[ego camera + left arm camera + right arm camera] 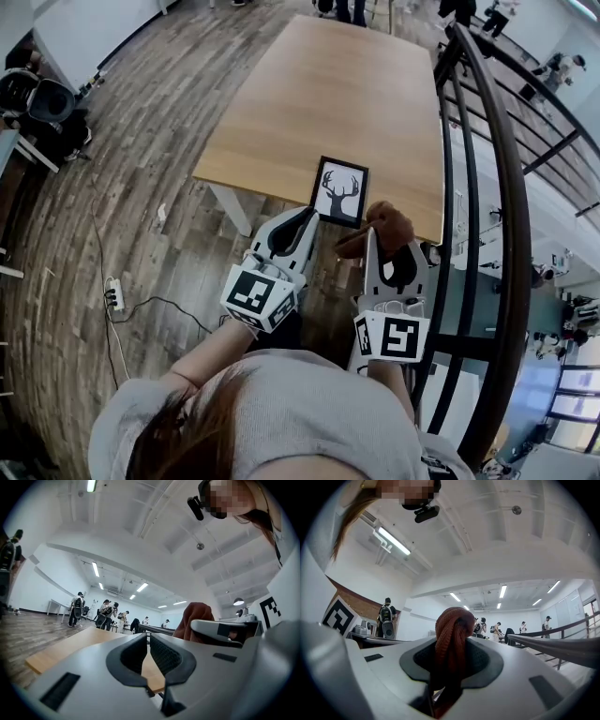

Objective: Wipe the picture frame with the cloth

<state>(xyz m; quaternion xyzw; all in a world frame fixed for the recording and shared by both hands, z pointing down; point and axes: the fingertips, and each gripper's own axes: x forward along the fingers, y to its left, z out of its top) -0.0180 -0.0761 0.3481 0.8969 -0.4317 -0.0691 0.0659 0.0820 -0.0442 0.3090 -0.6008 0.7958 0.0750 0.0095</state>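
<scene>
**Frame dead ahead, cloth hand sits to its right**

In the head view the picture frame [339, 192] lies flat at the near edge of the table [319, 94]. It shows a black deer silhouette, and its long axis runs roughly twelve to six with a slight lean. Both tools sit just short of that edge, pointing out about level towards it.

My right gripper [373, 240] is clamped on the brown cloth [386, 225]. In the right gripper view the cloth [452, 634] stands up in a thick fold between the pads and bulges past the tips, so the right gripper [452, 660] has a firm bite on it. From those jaws the frame lies at about eleven o'clock, close by. The bunched cloth sits just beside the frame's lower right corner, but I cannot tell whether it touches.

My left gripper [306, 217] has its jaws together with nothing between them. The left gripper view shows the pads meeting at the tips of the left gripper [147, 641], with only tabletop beyond. For it the frame sits at about one o'clock, just beside.

I judge that wiping has not begun. The cloth hand is the one that matters, and it needs to shift towards ten or eleven o'clock and come down onto the glass. The strokes should then follow the long axis. The empty left tool is well placed to pin the near left corner if the frame slides.
</scene>
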